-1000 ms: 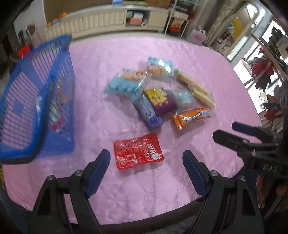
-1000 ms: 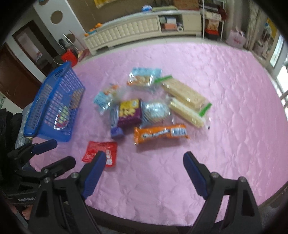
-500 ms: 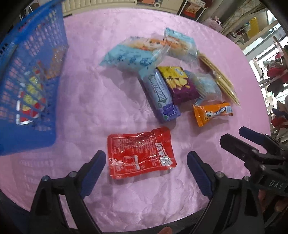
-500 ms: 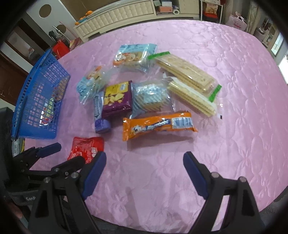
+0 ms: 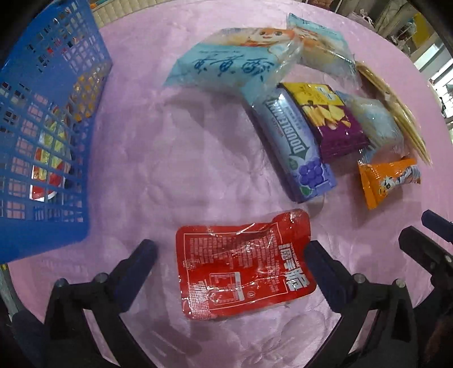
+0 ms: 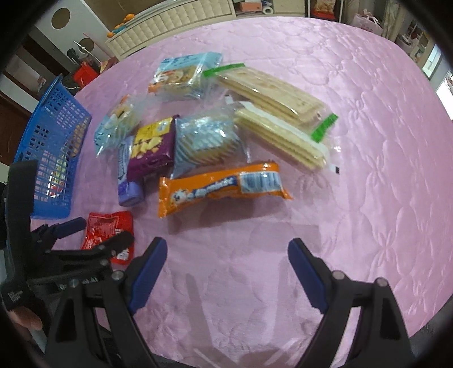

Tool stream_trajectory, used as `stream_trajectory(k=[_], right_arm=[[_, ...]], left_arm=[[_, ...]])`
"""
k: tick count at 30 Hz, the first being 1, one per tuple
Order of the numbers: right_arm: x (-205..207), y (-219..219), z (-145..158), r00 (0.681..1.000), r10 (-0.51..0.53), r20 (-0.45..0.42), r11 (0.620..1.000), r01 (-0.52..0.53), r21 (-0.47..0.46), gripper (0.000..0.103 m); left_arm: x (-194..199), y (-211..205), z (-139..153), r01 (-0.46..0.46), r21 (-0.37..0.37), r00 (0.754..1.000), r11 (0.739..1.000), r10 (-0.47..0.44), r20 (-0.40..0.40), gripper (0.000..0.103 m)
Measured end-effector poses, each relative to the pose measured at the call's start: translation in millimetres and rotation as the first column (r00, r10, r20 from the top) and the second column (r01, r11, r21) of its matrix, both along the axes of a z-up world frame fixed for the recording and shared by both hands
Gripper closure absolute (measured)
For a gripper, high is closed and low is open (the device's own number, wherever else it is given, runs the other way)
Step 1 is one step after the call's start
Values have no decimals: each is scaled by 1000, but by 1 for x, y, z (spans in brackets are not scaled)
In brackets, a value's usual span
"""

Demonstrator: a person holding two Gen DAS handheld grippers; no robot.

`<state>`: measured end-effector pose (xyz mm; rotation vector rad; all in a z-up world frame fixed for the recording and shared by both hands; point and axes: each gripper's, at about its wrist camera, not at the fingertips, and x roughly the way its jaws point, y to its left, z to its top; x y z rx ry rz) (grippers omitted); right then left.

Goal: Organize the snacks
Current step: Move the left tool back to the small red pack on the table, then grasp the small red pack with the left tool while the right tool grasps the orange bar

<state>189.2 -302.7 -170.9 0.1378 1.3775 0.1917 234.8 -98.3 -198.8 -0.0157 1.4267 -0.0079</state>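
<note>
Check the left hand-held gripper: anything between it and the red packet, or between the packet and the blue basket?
Nothing visible. The left hand-held gripper, jaws opening, straddles the red packet, which lies alone. Only bare pink tablecloth separates it from the blue basket; the other snacks lie to its other side.

Home living room, pink quilted tablecloth (image 6: pixel 354 113), cream tufted sideboard (image 6: pixel 175 25), cluttered shelves (image 6: pixel 325 8)

A pink quilted tablecloth (image 6: pixel 354 119) covers the table; behind it stands a cream cabinet (image 6: pixel 175 25), perhaps with oranges on top.
</note>
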Motion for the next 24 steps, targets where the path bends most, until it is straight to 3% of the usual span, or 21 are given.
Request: stream_trajectory(k=[8, 10, 11, 14, 17, 21, 22, 24], right_arm=[[-3, -1, 7, 1000, 1, 17, 1000, -1, -19, 13], [-2, -3, 8, 1000, 8, 17, 999, -7, -38, 13], [-1, -4, 7, 1000, 11, 16, 999, -10, -44, 13], [2, -2, 8, 999, 38, 15, 998, -37, -50, 13], [1, 8, 14, 989, 142, 43, 987, -138, -82, 13], [-1, 25, 20, 939, 331, 93, 925, -302, -232, 13], [0, 28, 19, 924, 371, 95, 904, -336, -265, 13], [1, 30, 19, 906, 412, 97, 885, -372, -281, 13]], left_arm=[[-4, -2, -2, 2, -3, 1000, 1000, -2, 10, 3], [-15, -10, 1, 17, -2, 999, 1000, -17, 28, 21], [-19, -14, 5, 25, -2, 999, 1000, -25, 35, 25], [-23, -15, 7, 35, -1, 999, 999, -35, 41, 31], [-27, -13, 8, 45, -15, 998, 999, -44, 51, 38], [-33, -12, 9, 36, -22, 997, 999, -35, 73, 46], [-36, -14, 11, 42, -20, 996, 999, -40, 83, 61], [-40, -15, 11, 42, -29, 996, 999, -40, 77, 70]])
